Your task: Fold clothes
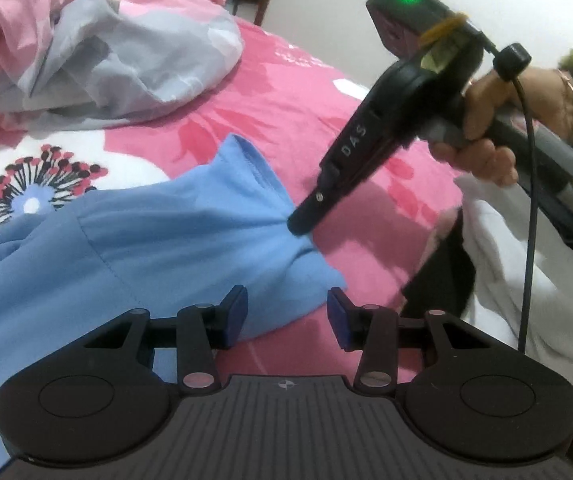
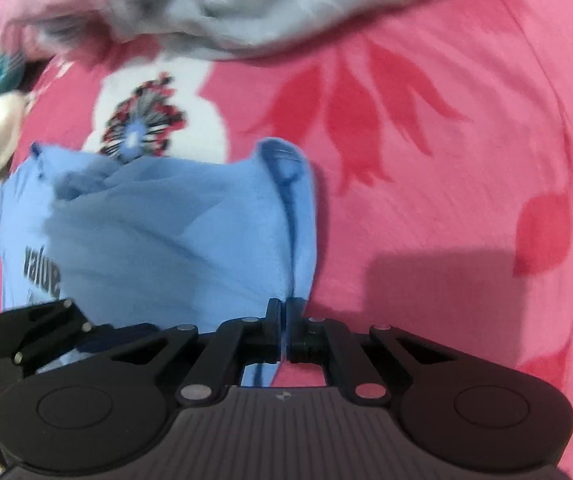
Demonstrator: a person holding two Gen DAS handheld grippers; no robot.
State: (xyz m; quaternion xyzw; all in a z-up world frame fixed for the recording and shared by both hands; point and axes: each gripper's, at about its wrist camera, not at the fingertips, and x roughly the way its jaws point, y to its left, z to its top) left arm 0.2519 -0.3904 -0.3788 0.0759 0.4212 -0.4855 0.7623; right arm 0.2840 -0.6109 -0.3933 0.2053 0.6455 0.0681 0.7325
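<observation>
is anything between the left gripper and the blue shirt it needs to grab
Nothing visible. The left gripper hangs open right over the edge of the blue shirt, with only the pink bedsheet showing in the gap. The right gripper is already shut on the shirt's edge, off to the side.

Even, fairly bright indoor light is seen in both views. A hard shadow (image 2: 426, 284) is cast on the pink bedsheet (image 2: 466, 128). Right wrist pic is motion-blurred, esp. upper left. Fisheye bending and dark corners are noted at edges.
</observation>
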